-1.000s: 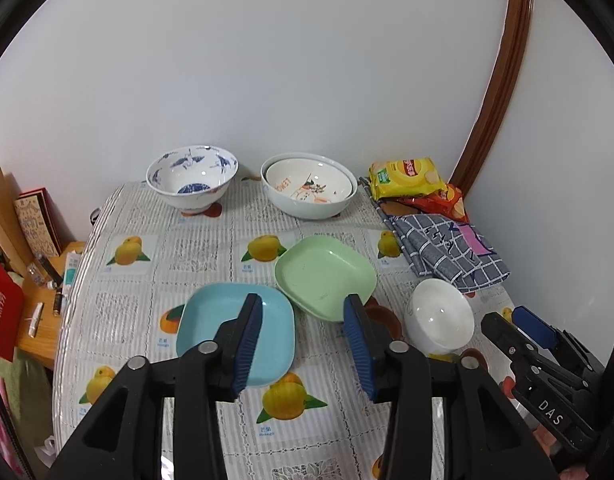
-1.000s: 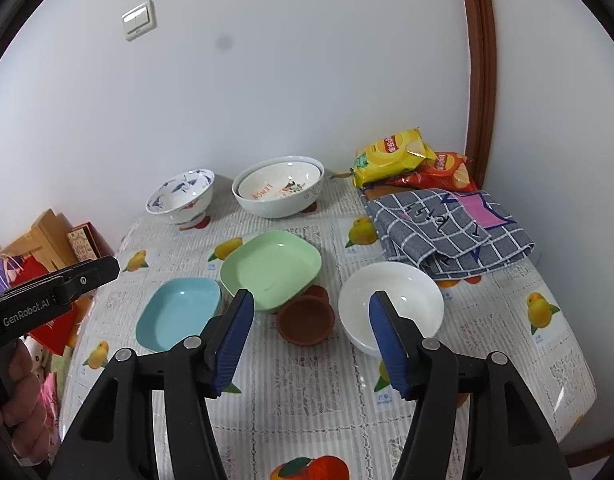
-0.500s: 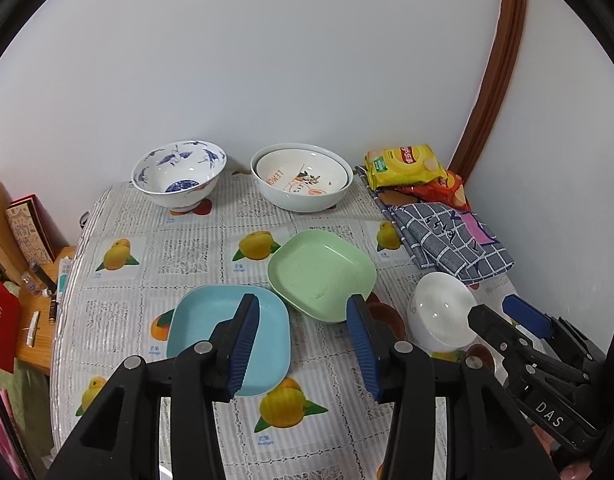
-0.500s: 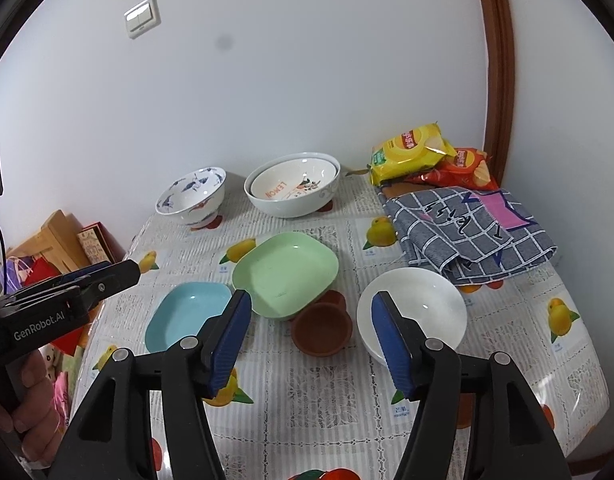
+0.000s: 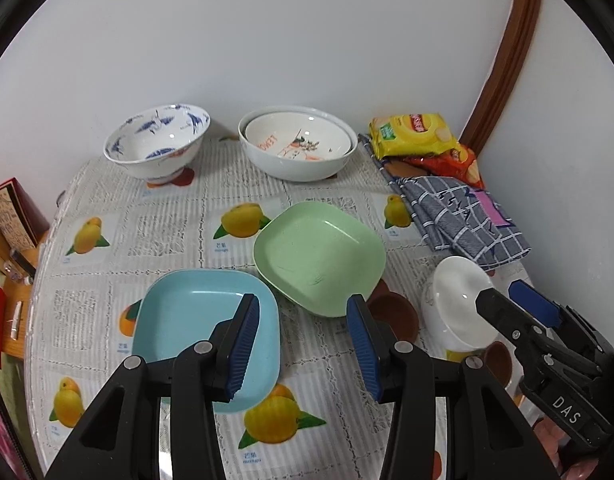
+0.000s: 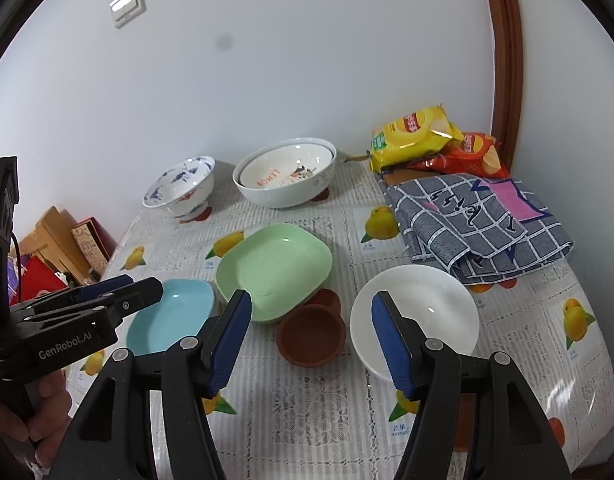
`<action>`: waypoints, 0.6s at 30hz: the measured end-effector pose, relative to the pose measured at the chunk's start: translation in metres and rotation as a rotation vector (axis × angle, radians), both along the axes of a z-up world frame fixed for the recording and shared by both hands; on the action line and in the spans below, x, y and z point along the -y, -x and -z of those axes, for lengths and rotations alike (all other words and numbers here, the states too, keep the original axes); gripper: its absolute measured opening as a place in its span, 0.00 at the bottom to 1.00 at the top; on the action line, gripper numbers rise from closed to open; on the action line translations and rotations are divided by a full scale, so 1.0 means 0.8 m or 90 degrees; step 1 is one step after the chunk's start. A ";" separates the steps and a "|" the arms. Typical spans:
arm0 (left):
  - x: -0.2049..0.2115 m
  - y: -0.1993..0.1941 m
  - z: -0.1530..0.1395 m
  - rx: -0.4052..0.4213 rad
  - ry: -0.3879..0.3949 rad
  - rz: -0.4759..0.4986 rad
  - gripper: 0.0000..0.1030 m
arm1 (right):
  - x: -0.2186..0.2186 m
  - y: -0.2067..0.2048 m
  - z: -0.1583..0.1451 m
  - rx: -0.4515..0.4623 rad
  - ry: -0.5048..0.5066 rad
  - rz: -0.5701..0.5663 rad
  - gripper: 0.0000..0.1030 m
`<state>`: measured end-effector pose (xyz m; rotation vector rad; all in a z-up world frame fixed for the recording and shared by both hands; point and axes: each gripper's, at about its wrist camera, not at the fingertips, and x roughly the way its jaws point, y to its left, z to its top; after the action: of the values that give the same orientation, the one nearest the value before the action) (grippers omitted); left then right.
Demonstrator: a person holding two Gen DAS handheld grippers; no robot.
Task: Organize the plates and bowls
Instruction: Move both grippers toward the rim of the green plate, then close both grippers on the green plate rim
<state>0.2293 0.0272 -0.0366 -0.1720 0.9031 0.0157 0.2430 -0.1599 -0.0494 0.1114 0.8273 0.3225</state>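
Little looks sorted: the blue plate (image 5: pixel 205 322), green plate (image 5: pixel 319 256) and white bowl (image 6: pixel 415 316) lie scattered on the tabletop (image 6: pixel 307 400), while both grippers' fingers (image 5: pixel 243 344) gape empty.

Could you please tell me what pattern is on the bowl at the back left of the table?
The bowl is white with blue painted motifs, clearest in the left wrist view.
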 end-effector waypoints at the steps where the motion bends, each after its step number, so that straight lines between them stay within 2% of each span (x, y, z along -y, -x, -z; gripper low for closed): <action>1: -0.002 -0.006 0.005 -0.005 0.001 -0.002 0.42 | 0.000 -0.006 0.004 -0.003 0.000 0.001 0.60; 10: -0.012 -0.048 0.033 -0.033 -0.009 -0.007 0.42 | -0.011 -0.051 0.023 0.003 0.011 -0.003 0.60; 14: -0.019 -0.066 0.037 -0.031 -0.017 -0.019 0.42 | -0.021 -0.077 0.024 0.011 0.021 -0.009 0.60; 18: -0.029 -0.086 0.043 -0.029 -0.005 -0.026 0.42 | -0.031 -0.106 0.023 0.016 0.029 -0.024 0.58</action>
<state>0.2978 0.0505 -0.0708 -0.1829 0.9449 0.0617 0.3278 -0.1350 -0.0680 0.0487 0.8119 0.3398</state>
